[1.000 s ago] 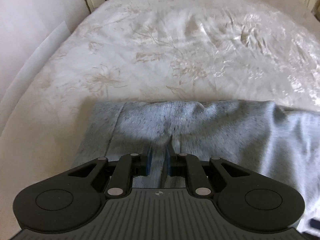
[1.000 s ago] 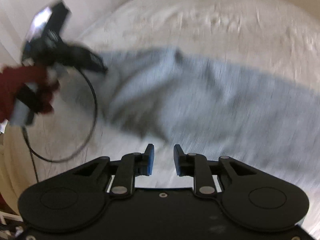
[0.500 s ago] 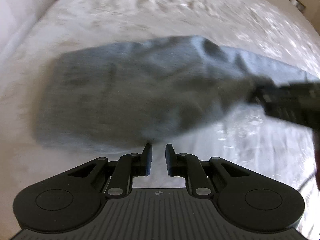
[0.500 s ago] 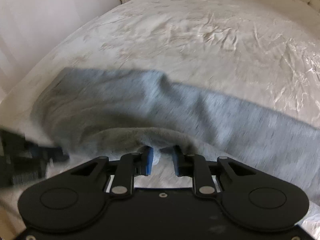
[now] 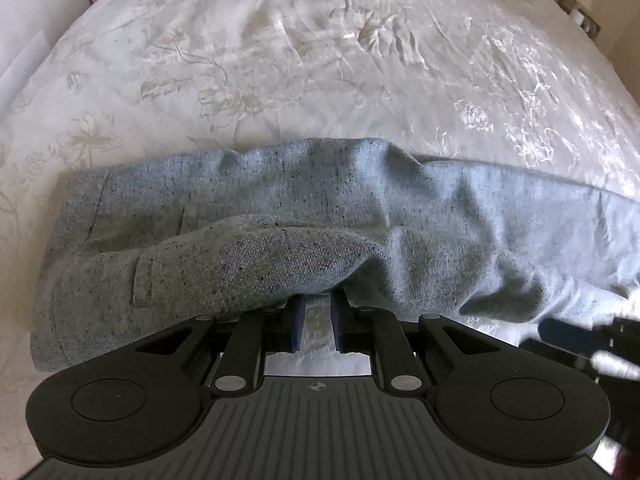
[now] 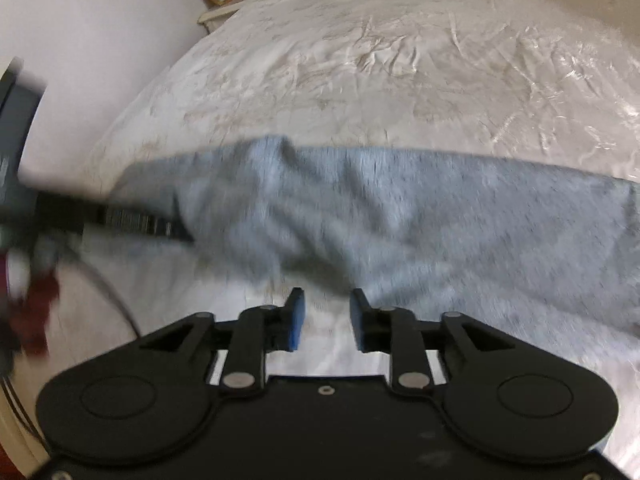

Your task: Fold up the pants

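Observation:
Grey speckled pants [image 5: 320, 224] lie across the white floral bedspread [image 5: 320, 60], waist end at the left, legs running right. My left gripper [image 5: 318, 308] is open with the near edge of the pants draped over its fingertips; nothing is pinched. In the right wrist view the pants [image 6: 400, 208] are blurred. My right gripper [image 6: 326, 310] is open and empty just short of the near edge of the pants. The left gripper [image 6: 120, 220] shows at the left, reaching under the cloth. The right gripper shows blurred at the left wrist view's right edge [image 5: 580, 336].
A nightstand [image 6: 228, 4] with a picture frame and clock stands at the bed's far left corner. A white wall [image 6: 80, 40] runs along the left side of the bed. A tufted headboard edge shows at the far right.
My left gripper let go of the waist, pulled back, then came in under the pants' near edge. My right gripper backed away from the cloth edge and its jaws stand wider.

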Motion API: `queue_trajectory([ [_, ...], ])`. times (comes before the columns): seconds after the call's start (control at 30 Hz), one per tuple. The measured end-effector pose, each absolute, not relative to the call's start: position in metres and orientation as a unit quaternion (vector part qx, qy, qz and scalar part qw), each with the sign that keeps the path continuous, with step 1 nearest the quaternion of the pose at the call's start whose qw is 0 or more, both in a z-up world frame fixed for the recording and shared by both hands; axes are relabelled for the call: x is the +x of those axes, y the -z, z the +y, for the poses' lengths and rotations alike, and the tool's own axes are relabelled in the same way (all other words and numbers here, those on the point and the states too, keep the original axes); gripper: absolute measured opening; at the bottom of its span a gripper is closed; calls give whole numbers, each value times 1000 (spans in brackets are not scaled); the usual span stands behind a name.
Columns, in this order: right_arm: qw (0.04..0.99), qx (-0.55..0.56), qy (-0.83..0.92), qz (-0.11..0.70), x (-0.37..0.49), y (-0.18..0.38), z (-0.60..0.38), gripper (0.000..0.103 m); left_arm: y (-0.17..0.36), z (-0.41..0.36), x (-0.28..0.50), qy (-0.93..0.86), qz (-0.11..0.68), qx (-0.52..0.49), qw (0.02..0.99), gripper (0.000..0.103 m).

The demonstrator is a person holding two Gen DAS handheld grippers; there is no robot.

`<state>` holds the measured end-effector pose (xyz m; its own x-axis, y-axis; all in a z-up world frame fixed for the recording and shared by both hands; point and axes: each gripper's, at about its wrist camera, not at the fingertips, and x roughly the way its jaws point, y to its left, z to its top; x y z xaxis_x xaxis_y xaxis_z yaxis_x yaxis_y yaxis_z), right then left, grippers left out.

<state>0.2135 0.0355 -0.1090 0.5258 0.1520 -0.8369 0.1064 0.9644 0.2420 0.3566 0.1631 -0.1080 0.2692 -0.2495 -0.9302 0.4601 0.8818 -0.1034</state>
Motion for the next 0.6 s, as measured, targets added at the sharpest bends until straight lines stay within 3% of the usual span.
queue_trajectory([
  [0.03,863,128,-15,488,209,112,41,39,108,164,357,226,564,97,788,15],
  [0.2,873,114,-26,474,206,125,65,44,106,164,354,231,570,112,780,15],
  [0.43,870,120,-45,475,232,154,90,45,108,165,348,231,578,129,772,15],
  [0.53,873,126,-41,470,239,159,92,42,109,165,349,231,580,131,770,15],
  [0.6,877,130,-43,460,241,157,92,32,109,165,350,231,581,128,770,15],
])
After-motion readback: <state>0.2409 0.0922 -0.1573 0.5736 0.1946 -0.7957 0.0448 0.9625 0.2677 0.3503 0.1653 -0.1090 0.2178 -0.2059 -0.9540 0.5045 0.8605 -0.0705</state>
